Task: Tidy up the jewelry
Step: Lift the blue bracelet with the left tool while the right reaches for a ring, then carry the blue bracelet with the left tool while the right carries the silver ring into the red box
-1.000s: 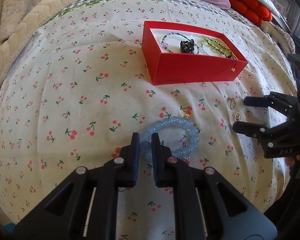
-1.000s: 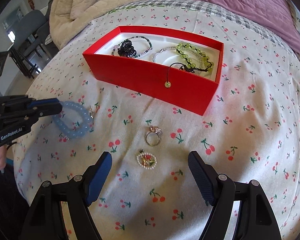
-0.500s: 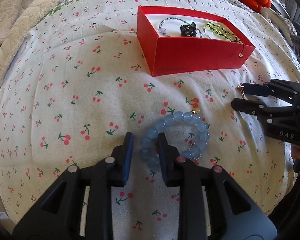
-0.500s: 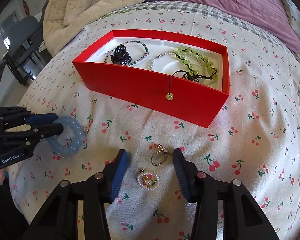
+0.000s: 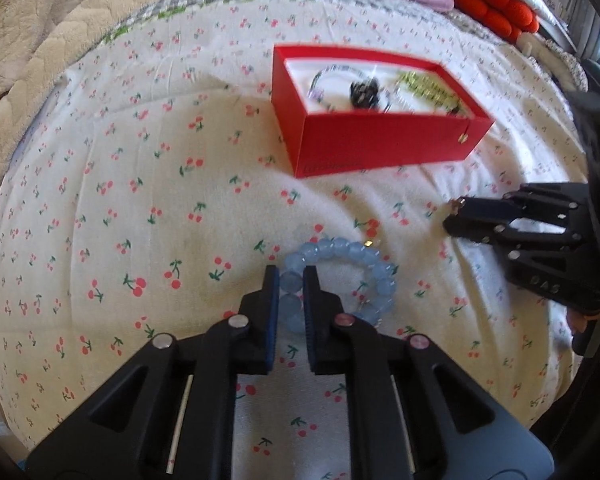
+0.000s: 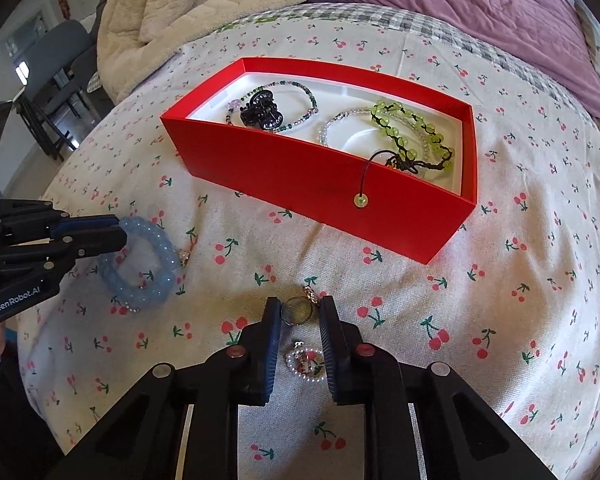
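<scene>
A pale blue bead bracelet (image 5: pixel 352 268) lies on the cherry-print bedspread. My left gripper (image 5: pixel 291 280) is shut on its near side; both show in the right wrist view, gripper (image 6: pixel 117 230) and bracelet (image 6: pixel 147 268). My right gripper (image 6: pixel 296 312) has its fingers closed around a thin gold ring (image 6: pixel 297 312) lying on the cloth. A small pearl brooch (image 6: pixel 306 365) lies between the fingers, nearer the camera. The red box (image 6: pixel 312 176) holds a black hair clip (image 6: pixel 261 112), a green bead bracelet (image 6: pixel 412 128) and other bracelets. The right gripper shows in the left wrist view (image 5: pixel 454 216).
A beige fleece blanket (image 6: pixel 171 8) and a purple duvet (image 6: pixel 480 12) lie at the far end of the bed. An orange cushion (image 5: pixel 492 12) sits at the far right. A grey chair (image 6: pixel 55 64) stands beside the bed on the left.
My left gripper has closed from loosely straddling the blue bracelet to gripping it. My right gripper has narrowed from wide open to closed around the gold ring and moved forward.
</scene>
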Demonstrator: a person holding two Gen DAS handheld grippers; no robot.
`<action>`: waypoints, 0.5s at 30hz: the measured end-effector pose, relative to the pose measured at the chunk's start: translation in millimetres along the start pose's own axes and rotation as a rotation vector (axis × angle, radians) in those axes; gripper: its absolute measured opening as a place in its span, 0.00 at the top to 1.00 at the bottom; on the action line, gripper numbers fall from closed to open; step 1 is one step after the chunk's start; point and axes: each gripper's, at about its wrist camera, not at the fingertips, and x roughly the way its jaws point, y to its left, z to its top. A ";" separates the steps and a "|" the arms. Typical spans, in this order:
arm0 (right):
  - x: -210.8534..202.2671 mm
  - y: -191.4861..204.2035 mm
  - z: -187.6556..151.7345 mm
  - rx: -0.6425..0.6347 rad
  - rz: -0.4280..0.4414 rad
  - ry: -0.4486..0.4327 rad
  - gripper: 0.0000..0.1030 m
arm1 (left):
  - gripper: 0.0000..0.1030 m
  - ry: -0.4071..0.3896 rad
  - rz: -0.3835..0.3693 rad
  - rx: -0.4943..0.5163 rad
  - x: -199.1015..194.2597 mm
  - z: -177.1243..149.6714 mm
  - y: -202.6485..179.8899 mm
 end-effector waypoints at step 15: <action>-40.5 -1.1 11.4 0.038 0.046 -0.082 0.81 | 0.88 -0.150 -0.080 -0.002 -53.8 24.1 -12.8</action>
